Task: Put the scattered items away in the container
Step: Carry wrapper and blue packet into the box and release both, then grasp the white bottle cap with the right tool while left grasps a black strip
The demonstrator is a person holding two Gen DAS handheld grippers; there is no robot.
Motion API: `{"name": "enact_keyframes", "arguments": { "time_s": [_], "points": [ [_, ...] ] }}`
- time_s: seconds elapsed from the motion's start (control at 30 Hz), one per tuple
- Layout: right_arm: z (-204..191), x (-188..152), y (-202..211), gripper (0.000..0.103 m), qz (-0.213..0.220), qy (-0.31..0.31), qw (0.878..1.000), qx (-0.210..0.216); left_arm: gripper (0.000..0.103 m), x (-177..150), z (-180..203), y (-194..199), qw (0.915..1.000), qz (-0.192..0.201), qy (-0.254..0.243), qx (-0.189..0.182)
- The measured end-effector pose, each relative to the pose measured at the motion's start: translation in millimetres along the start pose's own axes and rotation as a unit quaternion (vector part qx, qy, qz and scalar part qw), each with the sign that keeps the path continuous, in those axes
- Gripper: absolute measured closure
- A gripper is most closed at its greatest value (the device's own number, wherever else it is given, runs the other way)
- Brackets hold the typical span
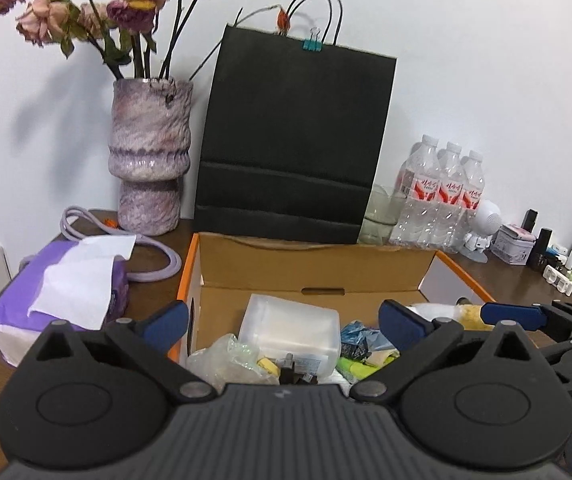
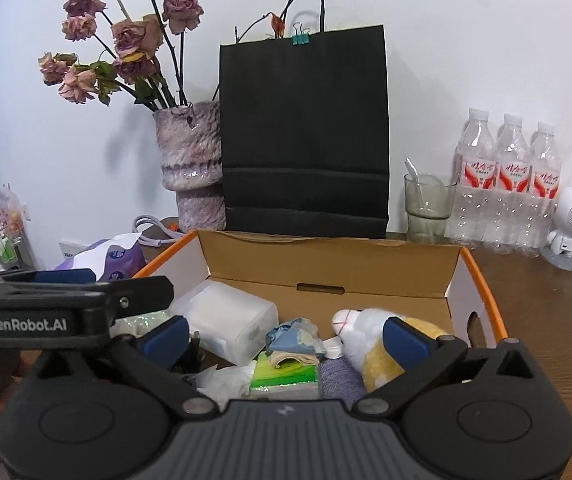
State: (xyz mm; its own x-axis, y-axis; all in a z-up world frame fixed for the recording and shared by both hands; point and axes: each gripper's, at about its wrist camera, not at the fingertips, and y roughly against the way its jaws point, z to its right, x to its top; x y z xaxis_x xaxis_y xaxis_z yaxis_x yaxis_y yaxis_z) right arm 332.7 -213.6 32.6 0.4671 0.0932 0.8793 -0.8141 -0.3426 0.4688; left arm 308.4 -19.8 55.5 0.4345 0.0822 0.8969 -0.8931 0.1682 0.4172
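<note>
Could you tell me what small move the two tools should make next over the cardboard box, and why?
Probably lift both clear of the cardboard box. The left tool and right tool stand open and empty, while the plush toy and plastic container already lie inside.

three water bottles (image 2: 508, 184), one black bag (image 2: 305, 132), one vase (image 2: 191, 168), one cardboard box (image 2: 326, 264)

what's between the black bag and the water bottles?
A clear glass with a spoon in it stands between the black bag and water bottles, clearest in the right wrist view.
</note>
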Motion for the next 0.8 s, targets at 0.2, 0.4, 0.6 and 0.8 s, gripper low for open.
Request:
{"name": "enact_keyframes", "arguments": {
  "time_s": [0.2, 0.4, 0.6, 0.8],
  "points": [
    [-4, 1, 18, 0.000, 0.015, 0.001, 1.000, -0.003, 0.000, -2, -1, 20, 0.9999, 0.014, 0.005, -0.003],
    [-3, -9, 39, 0.000, 0.017, -0.006, 1.000, -0.009, 0.000, -11, -9, 43, 0.9995, 0.024, -0.008, 0.017],
    [-8, -26, 53, 0.000, 0.002, 0.010, 1.000, -0.013, 0.000, -29, -28, 60, 0.9988, 0.013, -0.020, 0.042],
    [-19, -47, 55, 0.000, -0.029, 0.025, 0.999, -0.008, 0.000, -49, -48, 69, 0.9978, -0.015, -0.024, 0.061]
  ]
}}
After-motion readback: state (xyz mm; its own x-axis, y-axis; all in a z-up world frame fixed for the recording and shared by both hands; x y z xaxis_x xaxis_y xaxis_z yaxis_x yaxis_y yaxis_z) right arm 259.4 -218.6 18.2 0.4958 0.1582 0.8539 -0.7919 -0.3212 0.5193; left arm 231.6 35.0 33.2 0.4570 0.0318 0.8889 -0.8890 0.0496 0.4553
